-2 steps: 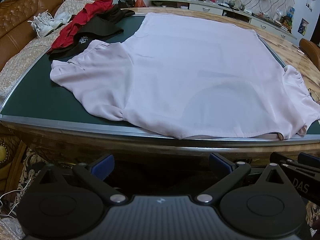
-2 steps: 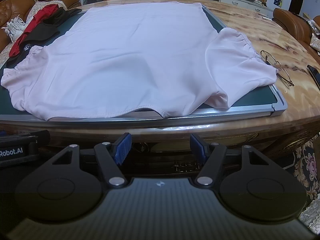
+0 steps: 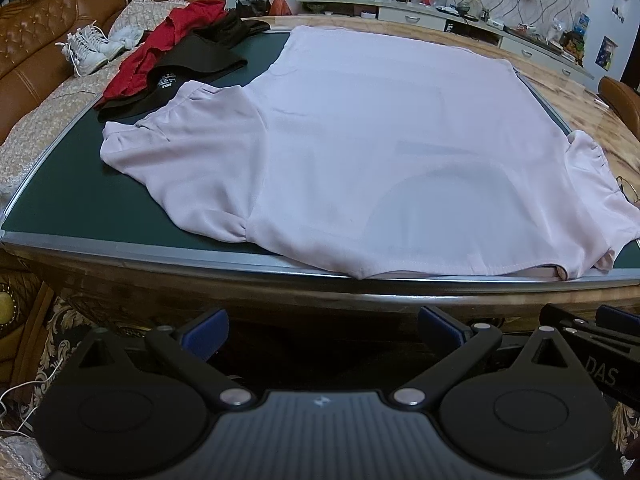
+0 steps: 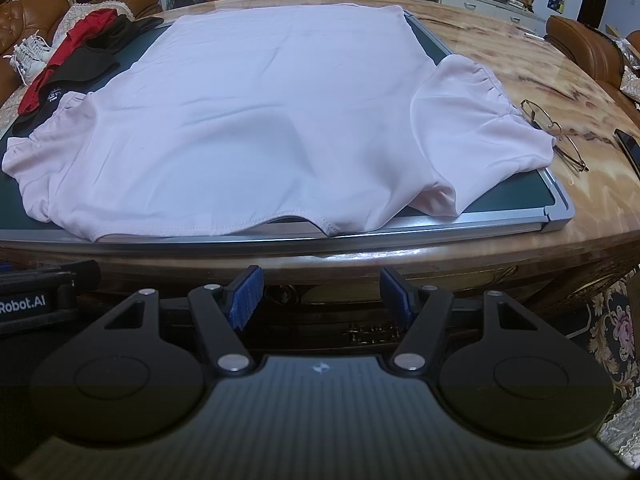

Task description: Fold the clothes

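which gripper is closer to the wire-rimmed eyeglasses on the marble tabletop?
Right. The right gripper hangs open below the table edge, with the thin wire-rimmed eyeglasses ahead to its right. The left gripper, also open, sits farther left; there the glasses barely show at the right border.

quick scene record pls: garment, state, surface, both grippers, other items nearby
garment: pale pink shirt
state: spread flat, unfolded, both sleeves out, neckline at near edge
surface: green mat on marble table
left gripper: open, short of table edge, holds nothing
right gripper: open, short of table edge, holds nothing
other items: red garment, black garment, glasses beside right sleeve
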`<state>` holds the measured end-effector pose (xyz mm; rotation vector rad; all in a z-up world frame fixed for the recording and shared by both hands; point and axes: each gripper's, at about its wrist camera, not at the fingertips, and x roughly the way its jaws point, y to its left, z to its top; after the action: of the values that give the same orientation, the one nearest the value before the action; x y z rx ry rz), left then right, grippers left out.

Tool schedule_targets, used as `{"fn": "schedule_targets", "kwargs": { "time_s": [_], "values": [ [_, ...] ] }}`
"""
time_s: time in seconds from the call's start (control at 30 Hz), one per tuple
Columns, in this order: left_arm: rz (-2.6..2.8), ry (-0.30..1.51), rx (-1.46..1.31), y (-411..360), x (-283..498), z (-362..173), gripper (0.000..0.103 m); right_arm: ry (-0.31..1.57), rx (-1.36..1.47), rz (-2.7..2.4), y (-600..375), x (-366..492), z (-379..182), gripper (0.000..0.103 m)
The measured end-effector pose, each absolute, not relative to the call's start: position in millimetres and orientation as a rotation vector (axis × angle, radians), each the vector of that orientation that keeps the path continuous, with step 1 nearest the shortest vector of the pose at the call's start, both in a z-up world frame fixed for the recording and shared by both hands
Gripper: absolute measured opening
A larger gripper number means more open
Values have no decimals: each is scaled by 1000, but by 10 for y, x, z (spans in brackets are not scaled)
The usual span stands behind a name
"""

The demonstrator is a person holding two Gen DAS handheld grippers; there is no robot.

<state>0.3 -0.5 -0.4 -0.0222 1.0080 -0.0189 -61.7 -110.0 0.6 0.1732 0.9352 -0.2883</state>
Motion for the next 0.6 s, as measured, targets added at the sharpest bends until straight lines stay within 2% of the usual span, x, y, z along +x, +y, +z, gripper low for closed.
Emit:
{"fn": "schedule_targets", "kwargs": {
  "time_s": [0.6],
  "values": [
    [-12, 994, -5, 5, -14, -23, 103, 935, 167, -290, -1101, -619, 10, 73]
  ]
}}
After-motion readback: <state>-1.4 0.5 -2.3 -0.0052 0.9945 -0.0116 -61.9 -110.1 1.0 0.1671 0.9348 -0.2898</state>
